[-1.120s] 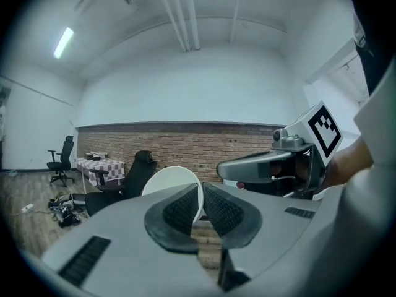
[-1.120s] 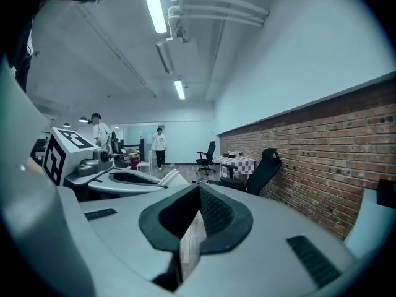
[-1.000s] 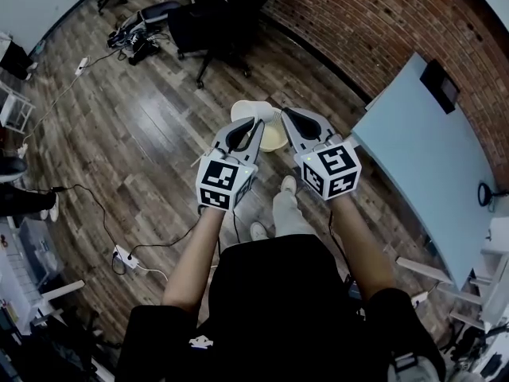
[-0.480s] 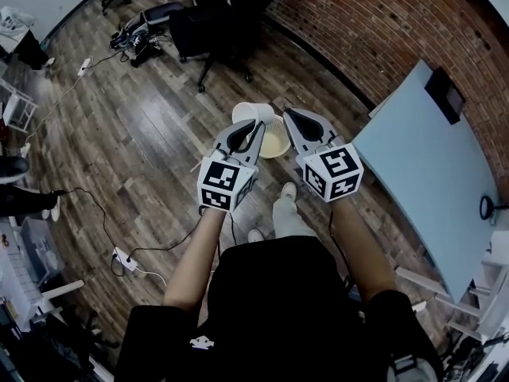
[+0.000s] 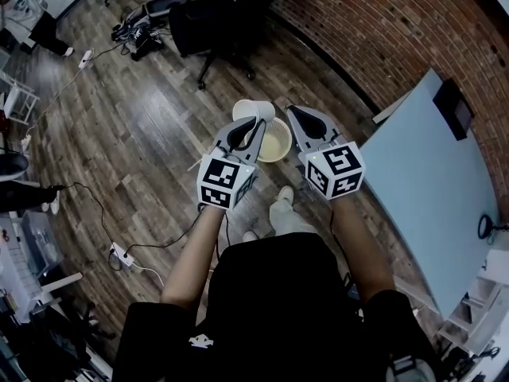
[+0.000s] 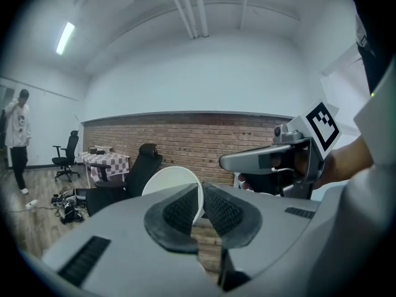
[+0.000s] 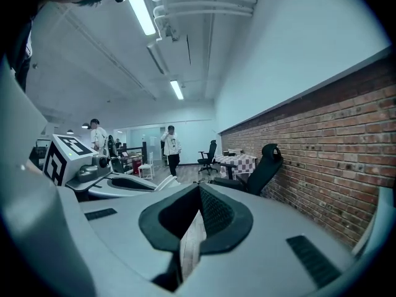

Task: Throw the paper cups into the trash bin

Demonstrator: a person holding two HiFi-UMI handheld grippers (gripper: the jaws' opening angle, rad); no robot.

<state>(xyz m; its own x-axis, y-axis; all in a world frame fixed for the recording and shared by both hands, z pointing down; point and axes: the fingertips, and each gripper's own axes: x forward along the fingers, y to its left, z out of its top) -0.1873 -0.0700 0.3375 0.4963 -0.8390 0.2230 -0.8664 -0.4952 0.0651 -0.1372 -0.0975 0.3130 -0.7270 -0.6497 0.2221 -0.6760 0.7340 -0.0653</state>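
Holding one cup each out ahead, the left gripper (image 5: 256, 123) is pinching the white cup (image 5: 251, 108) and the right gripper (image 5: 291, 114) is clamping the beige cup (image 5: 276, 145) beside it; no trash bin is showing.

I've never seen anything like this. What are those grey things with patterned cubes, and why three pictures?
No robot here: a person holds a pair of tongs in each hand, and each patterned cube is part of them. The head view comes from a camera on the person's head, looking down; the other two cameras ride on the tongs, looking along them. The left tongs pinch a white paper cup by its rim; the right tongs pinch a cream cup. Below is wooden floor.
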